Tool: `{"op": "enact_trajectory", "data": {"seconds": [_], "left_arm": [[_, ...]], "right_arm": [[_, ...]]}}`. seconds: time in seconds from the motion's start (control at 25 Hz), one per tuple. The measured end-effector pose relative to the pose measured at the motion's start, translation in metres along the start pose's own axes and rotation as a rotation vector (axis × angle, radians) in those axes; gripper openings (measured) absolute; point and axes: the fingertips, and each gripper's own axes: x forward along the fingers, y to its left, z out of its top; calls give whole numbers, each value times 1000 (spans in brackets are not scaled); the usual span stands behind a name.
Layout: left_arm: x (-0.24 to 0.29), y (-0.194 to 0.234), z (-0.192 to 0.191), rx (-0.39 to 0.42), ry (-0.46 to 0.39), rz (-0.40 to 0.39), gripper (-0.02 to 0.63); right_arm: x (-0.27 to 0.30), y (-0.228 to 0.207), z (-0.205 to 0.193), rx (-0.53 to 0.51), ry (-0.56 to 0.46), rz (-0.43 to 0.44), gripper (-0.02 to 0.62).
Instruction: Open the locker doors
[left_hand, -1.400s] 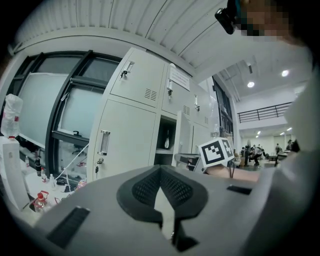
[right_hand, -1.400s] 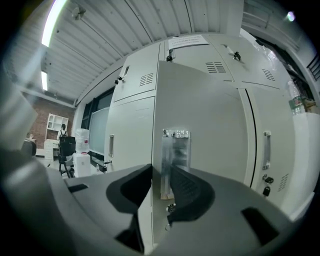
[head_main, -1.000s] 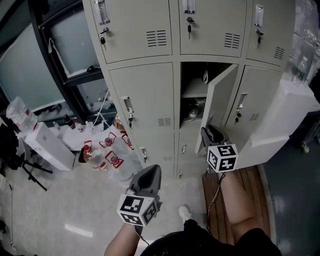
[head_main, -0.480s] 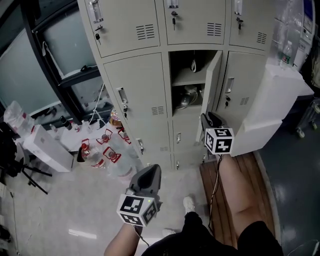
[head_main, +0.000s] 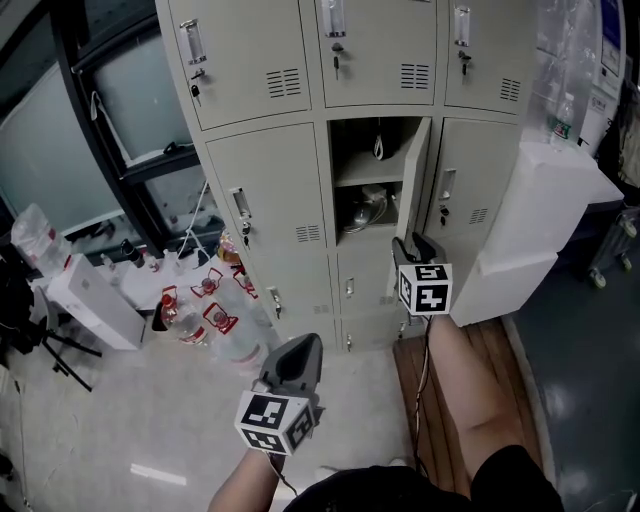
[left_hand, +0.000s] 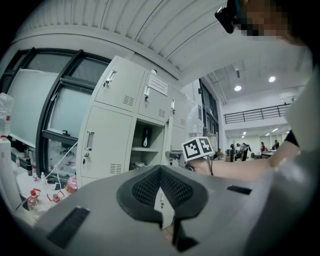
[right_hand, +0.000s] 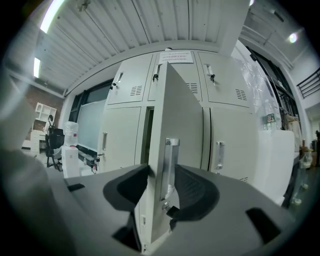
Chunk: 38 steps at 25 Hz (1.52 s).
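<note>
Left gripper (head_main: 300, 350) hangs low over the floor, well clear of the locker bank (head_main: 265, 200); its own view shows the pads (left_hand: 150, 187) closed together with nothing between them. Right gripper (head_main: 412, 246) is at the open door (head_main: 408, 205) of the middle-row compartment (head_main: 365, 165). Its jaws have just been opening, and they now stand apart with the door's free edge between them; I see no clamping. Against one second ago: the door then showed me a broad slice of its inner face, now it reads as a narrow sliver, swung wider. The left gripper sits at the same spot in the head view. The right gripper view alone gives me the door (right_hand: 182, 145) edge-on and its metal handle strip (right_hand: 170, 167) just inside the right pad (right_hand: 197, 192), which the marker cube masks from above. The left gripper view catches that cube (left_hand: 197, 148) beside the open compartment. Only the head view shows the bottles (head_main: 205, 320) on the floor. The door's long axis is vertical, hinged on the compartment's right side, free edge pointing out from the locker front toward the gripper.
</note>
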Motion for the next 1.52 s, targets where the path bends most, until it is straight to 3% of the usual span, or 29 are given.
{"op": "enact_trajectory", "data": {"seconds": [0.32,0.92,1.52], "left_arm": [[34,-37,2,-32,-13,18,2],[74,-112,-10,-52,-13,39,2],[80,-142,-10,-59,-46,99,2]], "right_arm": [[-24,-27,-2,-77,-21,37,114],[-58,-102,-16,-52,-37,89,86],[-67,-118,-25,-82,-20,140,88]]}}
